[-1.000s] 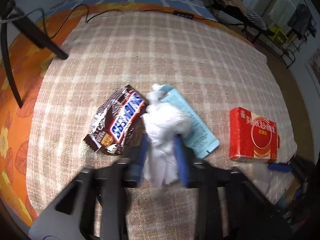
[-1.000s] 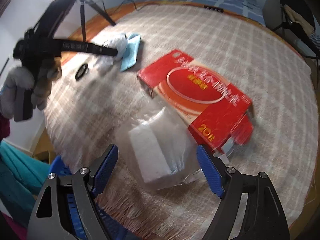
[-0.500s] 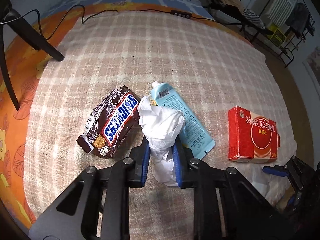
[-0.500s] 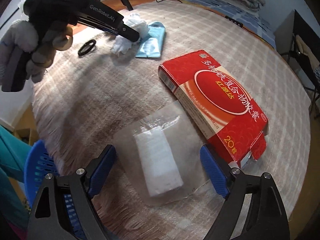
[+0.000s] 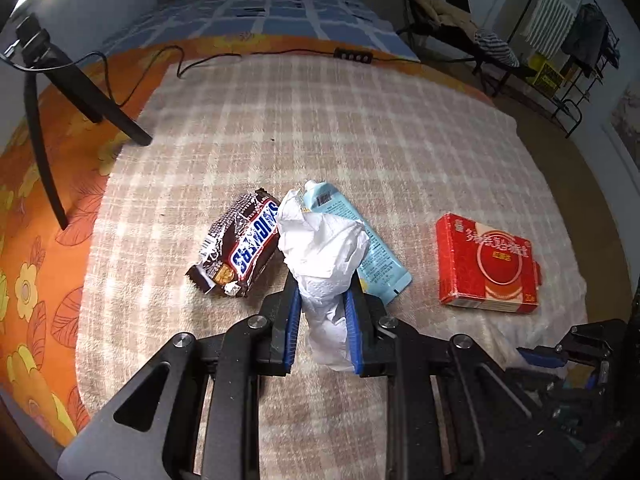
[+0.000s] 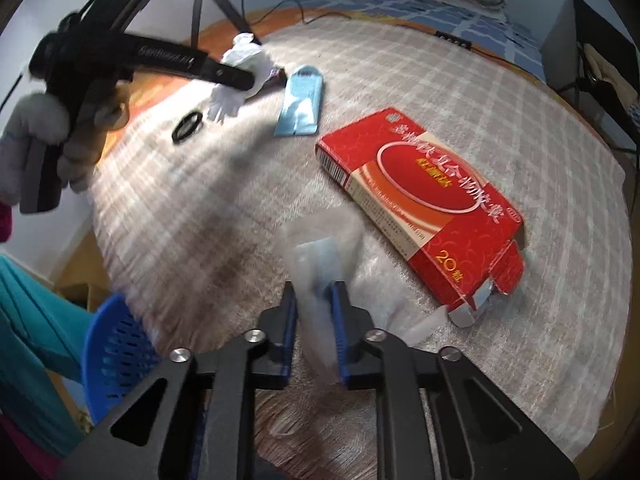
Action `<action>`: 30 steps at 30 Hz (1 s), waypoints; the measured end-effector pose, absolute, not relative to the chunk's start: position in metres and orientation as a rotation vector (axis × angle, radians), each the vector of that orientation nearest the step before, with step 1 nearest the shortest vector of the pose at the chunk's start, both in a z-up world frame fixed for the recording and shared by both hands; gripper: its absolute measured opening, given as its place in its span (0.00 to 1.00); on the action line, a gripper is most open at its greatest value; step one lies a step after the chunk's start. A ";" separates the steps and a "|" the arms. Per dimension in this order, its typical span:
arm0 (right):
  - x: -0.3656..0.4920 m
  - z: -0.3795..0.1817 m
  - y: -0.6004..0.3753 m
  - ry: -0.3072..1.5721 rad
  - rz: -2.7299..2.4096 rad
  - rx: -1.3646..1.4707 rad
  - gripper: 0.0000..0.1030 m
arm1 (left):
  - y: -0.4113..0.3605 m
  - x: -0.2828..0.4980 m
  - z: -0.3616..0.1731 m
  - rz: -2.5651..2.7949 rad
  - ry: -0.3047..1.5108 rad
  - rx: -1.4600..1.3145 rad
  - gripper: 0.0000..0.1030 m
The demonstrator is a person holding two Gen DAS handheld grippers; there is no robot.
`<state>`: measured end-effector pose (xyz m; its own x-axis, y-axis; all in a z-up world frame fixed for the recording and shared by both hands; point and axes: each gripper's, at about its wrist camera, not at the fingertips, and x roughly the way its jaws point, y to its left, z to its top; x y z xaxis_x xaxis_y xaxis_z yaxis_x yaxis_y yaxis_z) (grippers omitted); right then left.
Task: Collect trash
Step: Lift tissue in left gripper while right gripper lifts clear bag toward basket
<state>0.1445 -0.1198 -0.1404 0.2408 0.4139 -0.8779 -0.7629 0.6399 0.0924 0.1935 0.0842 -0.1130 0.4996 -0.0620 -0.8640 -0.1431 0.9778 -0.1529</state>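
Note:
My left gripper [image 5: 323, 300] is shut on a crumpled white tissue [image 5: 324, 256] and holds it just above the checked cloth; it shows from the side in the right wrist view [image 6: 236, 76]. A Snickers wrapper [image 5: 240, 254] lies left of the tissue, a light blue packet [image 5: 370, 254] right behind it. My right gripper [image 6: 314, 304] is shut on a clear plastic wrapper with white contents [image 6: 320, 264]. A red cardboard box [image 6: 424, 204] lies just right of it, also seen in the left wrist view [image 5: 486, 266].
A blue perforated basket [image 6: 116, 356] stands below the table's near left edge. A black ring [image 6: 187, 127] lies on the cloth near the left gripper. Tripod legs [image 5: 92, 96] and a cable [image 5: 200, 60] are at the far left. A clothes rack [image 5: 568, 60] stands far right.
My right gripper, open around the clear wrapper before, has closed on it. My left gripper has tightened on the tissue and lifted slightly away from the wrappers.

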 end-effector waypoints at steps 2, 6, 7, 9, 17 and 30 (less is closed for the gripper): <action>0.143 -0.135 -0.123 1.033 0.824 -0.371 0.09 | 0.085 0.187 -0.107 0.039 1.042 -0.227 0.19; 0.141 -0.121 -0.132 1.005 0.808 -0.311 0.08 | 0.083 0.174 -0.096 0.018 1.030 -0.238 0.18; 0.140 -0.117 -0.134 0.997 0.806 -0.299 0.08 | 0.081 0.169 -0.093 0.007 1.027 -0.240 0.19; 0.138 -0.111 -0.136 0.982 0.800 -0.280 0.07 | 0.076 0.161 -0.089 0.001 1.019 -0.228 0.18; 0.111 -0.088 -0.142 0.943 0.809 -0.244 0.07 | 0.056 0.115 -0.078 -0.063 1.022 -0.216 0.19; 0.051 -0.062 -0.143 0.905 0.844 -0.236 0.07 | 0.023 0.045 -0.079 -0.145 1.047 -0.193 0.18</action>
